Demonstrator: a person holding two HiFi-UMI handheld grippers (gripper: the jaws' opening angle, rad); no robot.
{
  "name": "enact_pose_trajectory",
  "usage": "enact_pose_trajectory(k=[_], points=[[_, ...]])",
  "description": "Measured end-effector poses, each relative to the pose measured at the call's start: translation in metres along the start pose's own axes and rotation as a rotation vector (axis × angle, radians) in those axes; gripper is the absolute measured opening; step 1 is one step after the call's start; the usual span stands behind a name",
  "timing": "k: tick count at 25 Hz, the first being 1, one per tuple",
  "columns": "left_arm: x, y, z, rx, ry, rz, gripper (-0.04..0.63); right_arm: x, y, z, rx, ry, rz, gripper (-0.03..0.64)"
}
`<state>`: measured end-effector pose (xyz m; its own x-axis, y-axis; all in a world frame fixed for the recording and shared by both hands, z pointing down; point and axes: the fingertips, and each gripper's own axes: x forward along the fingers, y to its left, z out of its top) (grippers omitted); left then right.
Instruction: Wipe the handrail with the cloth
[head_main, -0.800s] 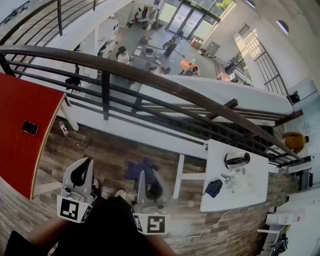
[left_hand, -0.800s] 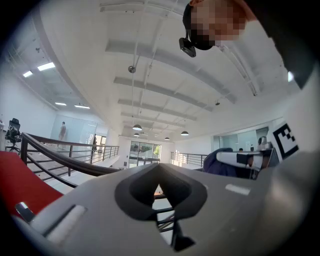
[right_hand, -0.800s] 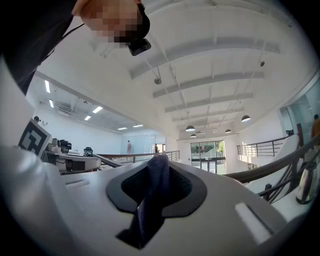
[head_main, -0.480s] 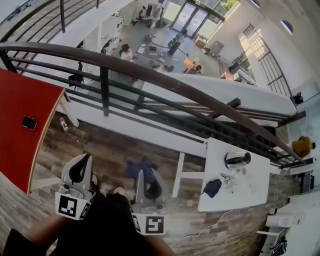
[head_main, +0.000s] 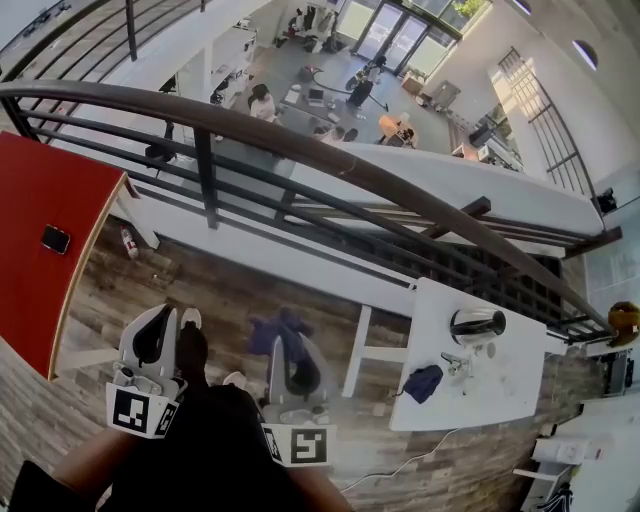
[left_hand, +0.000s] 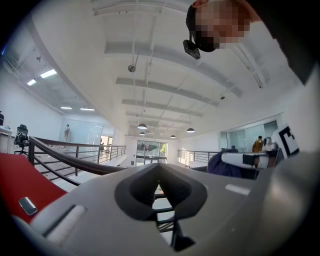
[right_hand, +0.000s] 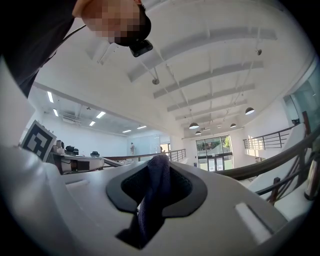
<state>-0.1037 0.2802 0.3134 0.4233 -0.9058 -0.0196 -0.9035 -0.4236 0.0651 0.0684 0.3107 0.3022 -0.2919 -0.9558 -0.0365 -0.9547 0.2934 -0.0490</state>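
cloth, dark blue, is clamped between the closed jaws of the right claw at the lower middle of the head view, its loose end bunched to the upper left of the jaws. the left claw sits at the lower left with its jaws pressed together on nothing. both are well below the dark curved handrail that sweeps across the upper frame, neither touching it.

Probably an office mezzanine: handrail, desks below.
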Motion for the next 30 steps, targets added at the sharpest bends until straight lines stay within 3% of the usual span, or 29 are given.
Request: enact_pose_trajectory(k=[9,24,30], points=[[0.064,0.022,-0.009,-0.017,-0.004,-0.035,-0.002,0.064,-0.008,0.002,-0.007,0.005,0.012,0.066],[0.18,0.106,-0.015,-0.064,0.022,-0.094,-0.002,0.245,-0.011,0.009,-0.041,-0.024,0.043,0.066],[0.204,0.128,-0.01,-0.057,0.021,-0.059,-0.002,0.296,-0.005,0.016,-0.049,-0.043,0.089,0.066]])
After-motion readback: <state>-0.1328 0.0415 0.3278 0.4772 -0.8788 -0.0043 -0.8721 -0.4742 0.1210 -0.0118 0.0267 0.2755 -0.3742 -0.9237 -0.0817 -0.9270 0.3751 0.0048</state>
